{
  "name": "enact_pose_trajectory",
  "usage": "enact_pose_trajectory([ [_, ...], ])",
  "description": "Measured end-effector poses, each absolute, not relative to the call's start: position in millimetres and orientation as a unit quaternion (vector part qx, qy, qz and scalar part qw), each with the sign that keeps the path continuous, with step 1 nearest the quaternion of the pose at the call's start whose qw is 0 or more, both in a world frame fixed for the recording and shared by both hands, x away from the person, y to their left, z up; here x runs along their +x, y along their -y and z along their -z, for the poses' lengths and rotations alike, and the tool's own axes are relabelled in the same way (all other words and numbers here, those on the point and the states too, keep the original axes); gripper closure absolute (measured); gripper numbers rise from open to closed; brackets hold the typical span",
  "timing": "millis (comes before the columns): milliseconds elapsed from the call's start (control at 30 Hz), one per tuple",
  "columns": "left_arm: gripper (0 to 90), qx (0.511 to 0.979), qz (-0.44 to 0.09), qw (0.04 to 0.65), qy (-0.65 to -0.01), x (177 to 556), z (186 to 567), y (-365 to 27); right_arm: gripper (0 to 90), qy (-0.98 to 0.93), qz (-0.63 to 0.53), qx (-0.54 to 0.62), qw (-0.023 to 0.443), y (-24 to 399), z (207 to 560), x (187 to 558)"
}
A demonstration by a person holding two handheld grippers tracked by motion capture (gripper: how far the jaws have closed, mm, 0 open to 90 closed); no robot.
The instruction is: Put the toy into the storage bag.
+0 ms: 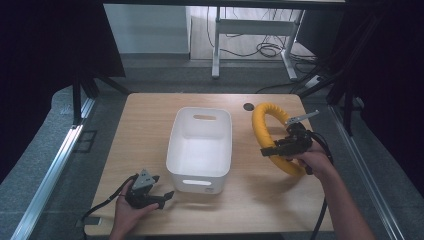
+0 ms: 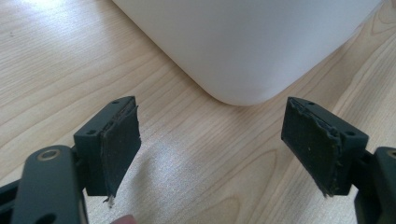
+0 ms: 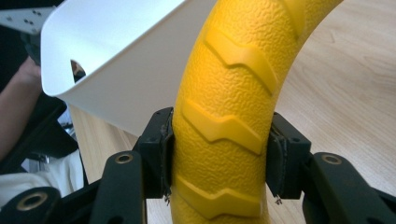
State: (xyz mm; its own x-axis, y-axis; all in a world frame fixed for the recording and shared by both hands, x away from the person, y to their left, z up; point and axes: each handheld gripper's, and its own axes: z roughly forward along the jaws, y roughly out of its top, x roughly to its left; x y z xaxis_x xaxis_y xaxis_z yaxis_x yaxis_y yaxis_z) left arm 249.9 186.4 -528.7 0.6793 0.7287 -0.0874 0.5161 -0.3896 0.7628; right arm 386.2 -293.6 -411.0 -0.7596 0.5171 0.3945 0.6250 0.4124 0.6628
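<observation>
Yellow bumpy rubber ring [image 1: 267, 131] squeezed tight in right tongs [image 1: 274, 148], tipped up off wooden counter [image 1: 260, 190] beside white plastic bin [image 1: 200, 176], maybe to drop in. Left tongs [image 1: 167, 196] wide open, empty, resting near bin corner, likely waiting.

left hand-held gripper [image 1: 167, 196] open, right hand-held gripper [image 1: 266, 149] clamped

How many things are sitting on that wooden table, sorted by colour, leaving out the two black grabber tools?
White: 1, the plastic bin in the middle of the table.
Yellow: 1, the textured ring, clamped in the right gripper.
Total: 2.
The left gripper holds nothing, jaws apart near the bin's corner.
</observation>
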Motion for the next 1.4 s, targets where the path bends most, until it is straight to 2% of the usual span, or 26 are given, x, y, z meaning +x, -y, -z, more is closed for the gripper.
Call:
enact_pose_trajectory([
  [733,19.7,0.824,-0.132,0.402,-0.378,250,529,-186,50.5,0.823,0.448,-0.344,0.058,300,408,387],
  [967,19.7,0.823,-0.134,0.403,-0.377,250,529,-187,50.9,0.816,0.460,-0.349,0.022,307,399,386],
  [1400,19.6,0.823,-0.134,0.402,-0.377,250,529,-187,50.8,0.787,0.521,-0.330,0.030,311,380,382],
])
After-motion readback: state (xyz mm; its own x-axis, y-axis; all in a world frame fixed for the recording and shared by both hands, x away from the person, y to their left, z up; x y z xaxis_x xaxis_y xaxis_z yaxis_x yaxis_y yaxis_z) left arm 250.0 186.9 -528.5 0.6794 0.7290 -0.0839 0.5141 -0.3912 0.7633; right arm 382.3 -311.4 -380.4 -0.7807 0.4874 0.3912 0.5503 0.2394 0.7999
